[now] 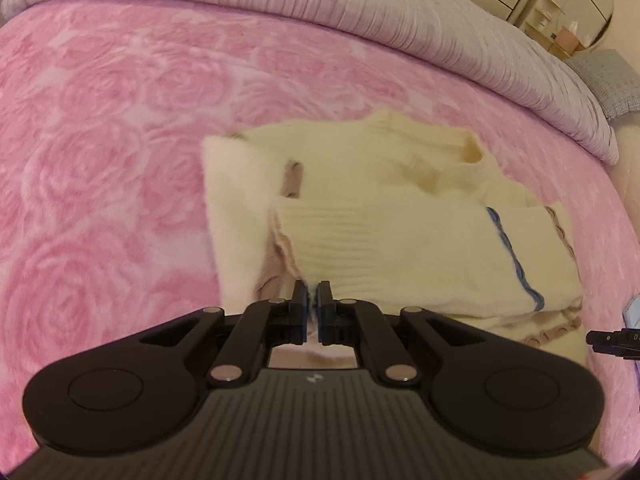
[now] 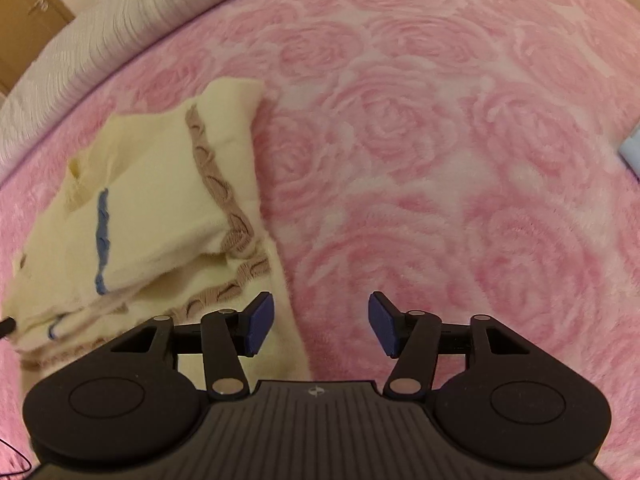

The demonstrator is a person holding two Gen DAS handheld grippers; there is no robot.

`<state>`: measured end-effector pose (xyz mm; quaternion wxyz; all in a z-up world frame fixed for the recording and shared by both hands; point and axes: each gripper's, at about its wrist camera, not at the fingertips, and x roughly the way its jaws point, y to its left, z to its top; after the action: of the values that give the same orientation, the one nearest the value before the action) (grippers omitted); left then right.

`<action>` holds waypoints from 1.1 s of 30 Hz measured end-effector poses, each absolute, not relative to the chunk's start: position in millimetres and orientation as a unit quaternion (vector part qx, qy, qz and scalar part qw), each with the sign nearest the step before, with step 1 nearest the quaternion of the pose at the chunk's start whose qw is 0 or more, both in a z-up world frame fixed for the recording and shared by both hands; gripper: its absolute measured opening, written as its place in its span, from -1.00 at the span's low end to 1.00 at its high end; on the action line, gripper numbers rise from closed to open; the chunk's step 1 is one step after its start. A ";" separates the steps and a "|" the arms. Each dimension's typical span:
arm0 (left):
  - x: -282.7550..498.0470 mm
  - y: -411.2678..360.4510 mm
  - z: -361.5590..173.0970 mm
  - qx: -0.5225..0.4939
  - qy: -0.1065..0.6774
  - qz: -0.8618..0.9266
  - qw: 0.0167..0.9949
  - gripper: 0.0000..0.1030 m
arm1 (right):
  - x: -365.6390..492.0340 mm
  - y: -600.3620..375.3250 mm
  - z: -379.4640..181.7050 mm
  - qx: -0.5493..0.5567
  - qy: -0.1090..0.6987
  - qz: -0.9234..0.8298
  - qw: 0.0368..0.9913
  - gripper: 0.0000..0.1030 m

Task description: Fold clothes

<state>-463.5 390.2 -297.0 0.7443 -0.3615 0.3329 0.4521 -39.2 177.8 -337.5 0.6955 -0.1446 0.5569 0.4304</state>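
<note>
Centrally on the pink rose blanket [image 1: 100, 140] lies the cream sweater [image 1: 400, 220]; left claw [image 1: 312, 300] pinches its ribbed cuff, right claw [image 2: 320, 320] gapes empty at three o'clock, grey quilt [image 1: 360, 8] beyond.

Warm, soft indoor light, pinkish cast, no glare and only faint shadows under the grippers. Strong fisheye bending with dark vignette at all corners. Motion blur smears the cream sweater [image 2: 132, 208] and the rose-patterned blanket [image 1: 100, 152]; black gripper bodies stay sharp.
</note>
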 end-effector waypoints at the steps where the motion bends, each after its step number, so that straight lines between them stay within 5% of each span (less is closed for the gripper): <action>1: -464.7 391.8 -298.5 -0.358 0.345 0.453 0.740 -0.83 | -40.5 178.8 -339.8 -0.148 0.558 0.431 0.694 0.29; 9: -493.8 362.7 -277.1 -0.377 0.373 0.481 0.698 -0.46 | -67.6 156.5 -333.8 -0.181 0.568 0.426 0.680 0.34; 16: -462.6 287.1 -263.1 -0.365 0.495 0.451 0.647 -0.01 | -112.8 127.1 -298.4 -0.186 0.591 0.394 0.679 0.48; 25: -458.0 222.7 -168.1 -0.293 0.477 0.456 0.692 0.30 | -213.5 73.7 -220.2 -0.165 0.566 0.399 0.703 0.71; 33: -476.2 179.4 -87.5 -0.252 0.446 0.462 0.724 0.45 | -264.0 51.6 -139.5 -0.171 0.526 0.428 0.715 0.72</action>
<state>-476.2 179.4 -87.5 0.7237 -0.2517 0.4462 0.4623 -264.0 51.6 -139.4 0.7147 -0.1711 0.5262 0.4278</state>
